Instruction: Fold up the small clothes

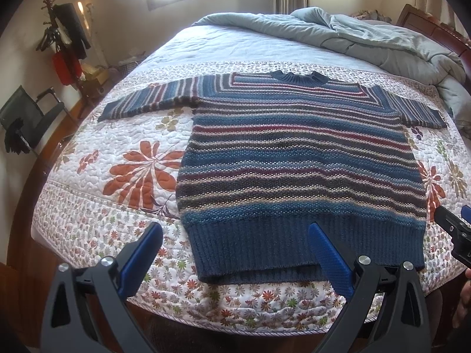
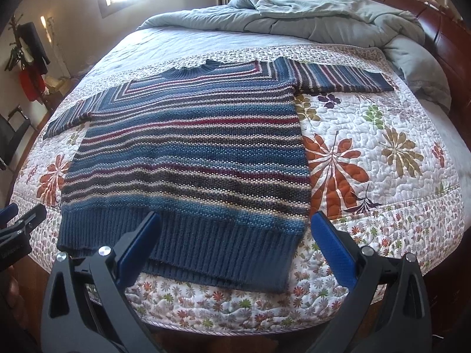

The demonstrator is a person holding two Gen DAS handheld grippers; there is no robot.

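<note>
A striped knit sweater [image 1: 297, 158] lies flat on the floral quilt [image 1: 117, 194] of the bed, collar toward the far side, both sleeves spread out sideways and the ribbed hem [image 2: 182, 250] nearest the cameras. The left claw [image 1: 235, 241] hovers over the hem's left part, jaws wide and empty; the right claw [image 2: 235, 229] hovers over its right part, likewise wide. Whether either fingertip touches the knit is hard to tell. A rumpled grey duvet [image 2: 309, 23] is heaped beyond the sweater.
</note>
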